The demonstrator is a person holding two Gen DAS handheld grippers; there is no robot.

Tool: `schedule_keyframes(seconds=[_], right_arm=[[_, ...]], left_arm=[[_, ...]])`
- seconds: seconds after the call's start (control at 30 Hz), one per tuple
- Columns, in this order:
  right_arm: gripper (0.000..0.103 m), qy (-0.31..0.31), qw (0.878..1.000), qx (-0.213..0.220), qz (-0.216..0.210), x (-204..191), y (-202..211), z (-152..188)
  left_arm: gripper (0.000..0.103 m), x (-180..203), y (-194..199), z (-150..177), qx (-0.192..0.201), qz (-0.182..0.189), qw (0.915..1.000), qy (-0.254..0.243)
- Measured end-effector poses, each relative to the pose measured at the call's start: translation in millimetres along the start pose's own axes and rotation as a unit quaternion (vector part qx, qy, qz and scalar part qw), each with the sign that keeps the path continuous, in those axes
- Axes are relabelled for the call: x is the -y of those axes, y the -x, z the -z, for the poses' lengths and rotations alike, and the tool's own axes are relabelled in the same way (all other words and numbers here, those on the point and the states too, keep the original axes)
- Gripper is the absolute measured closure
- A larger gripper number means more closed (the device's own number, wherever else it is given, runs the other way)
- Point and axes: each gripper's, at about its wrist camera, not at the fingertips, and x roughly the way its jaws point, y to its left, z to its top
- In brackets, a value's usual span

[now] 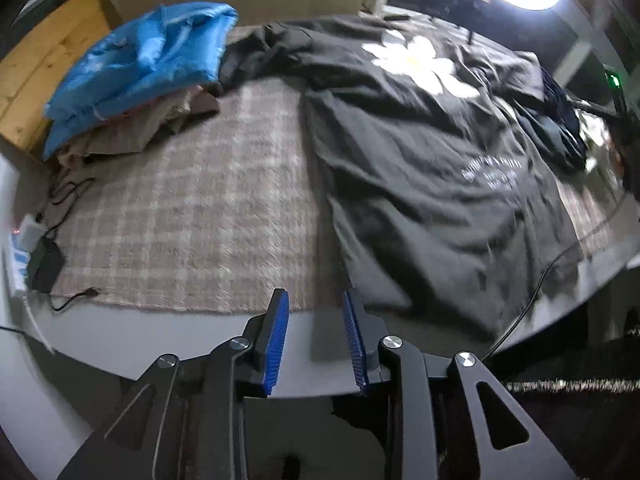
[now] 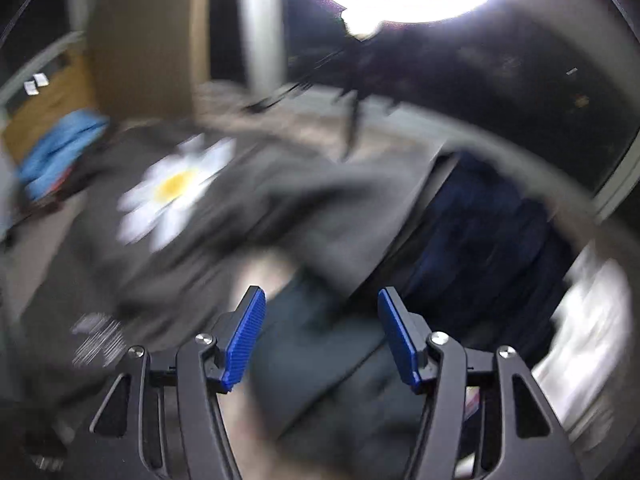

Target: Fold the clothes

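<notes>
A plaid blanket (image 1: 192, 208) carries a dark sweatshirt (image 1: 420, 152) and, seemingly, folded clothes (image 1: 132, 76).

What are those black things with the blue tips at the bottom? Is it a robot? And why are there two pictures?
It's not a robot. A person holds one grabbing tool in each hand, and each tool has a camera looking along its two fingers. That gives two pictures. The first shows the left tool, open and holding nothing. The second, blurry one shows the right tool, also open and empty. Ahead lies a dark grey T-shirt with a white daisy, spread on a checked blanket. A blue garment sits on a pile at the far left, and a navy garment lies to the right. The job is folding clothes.
</notes>
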Motion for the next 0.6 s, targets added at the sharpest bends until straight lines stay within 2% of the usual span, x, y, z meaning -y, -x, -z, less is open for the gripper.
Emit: schedule_keyframes(seconds=[0.17,0.23,0.3,0.4,0.47,0.5,0.6], right_arm=[[0.045,-0.071,0.994,-0.053,-0.064,-42.9,1.2,95.9],[0.045,-0.107,0.988,-0.070,-0.083,-56.2,-1.2,127.6],[0.045,-0.128,0.985,-0.081,-0.085,-66.4,-1.4,148.7],[0.045,-0.149,0.981,-0.090,-0.086,-76.6,-2.9,167.2],[0.045,-0.153,0.980,-0.090,-0.090,-84.1,-1.5,175.4],[0.045,-0.151,0.980,-0.092,-0.087,-88.2,-2.7,177.7],[0.045,-0.137,0.983,-0.095,-0.078,-100.0,-4.3,180.8]], left_arm=[[0.069,7.6,-28.8,6.2,-0.023,0.072,0.9968,-0.027],[0.064,12.6,-41.0,7.2,-0.033,0.082,0.9950,-0.048],[0.064,16.6,-52.8,6.6,-0.042,0.089,0.9930,-0.065],[0.070,22.7,-62.2,3.0,-0.041,0.111,0.9895,-0.083],[0.090,27.1,-62.0,-0.8,-0.031,0.132,0.9864,-0.093],[0.094,29.2,-61.3,-2.5,-0.027,0.140,0.9850,-0.097],[0.095,32.7,-52.8,-6.3,-0.017,0.154,0.9817,-0.112]])
